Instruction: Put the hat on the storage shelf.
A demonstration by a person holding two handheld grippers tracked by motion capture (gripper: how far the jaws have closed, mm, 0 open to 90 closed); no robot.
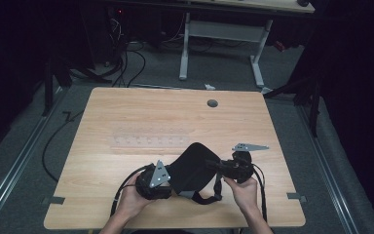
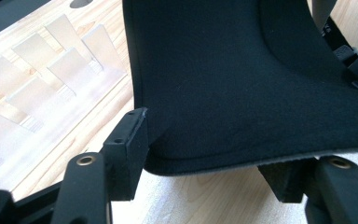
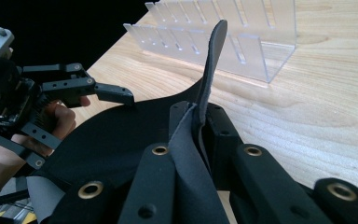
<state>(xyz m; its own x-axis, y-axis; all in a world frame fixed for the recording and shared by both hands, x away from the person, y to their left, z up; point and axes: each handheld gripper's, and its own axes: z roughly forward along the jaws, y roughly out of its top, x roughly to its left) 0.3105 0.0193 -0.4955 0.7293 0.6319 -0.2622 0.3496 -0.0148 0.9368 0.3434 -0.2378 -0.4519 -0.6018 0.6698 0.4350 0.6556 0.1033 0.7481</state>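
Right gripper (image 3: pixel 200 121) clenched on the black pad (image 1: pixel 193 168); left gripper (image 2: pixel 209 154) released around its edge, above the counter (image 1: pixel 126 112)

On the wooden table (image 1: pixel 126 107) I count one black fabric pad (image 1: pixel 192 165) with straps, and one clear acrylic slotted rack (image 1: pixel 148 139). Two handheld grippers work at it: the left gripper (image 1: pixel 168 178) and the right gripper (image 1: pixel 224 168), each topped by one grey three-cornered plate, two plates in all. Two hands hold them. One round grey grommet (image 1: pixel 212 103) sits in the tabletop.
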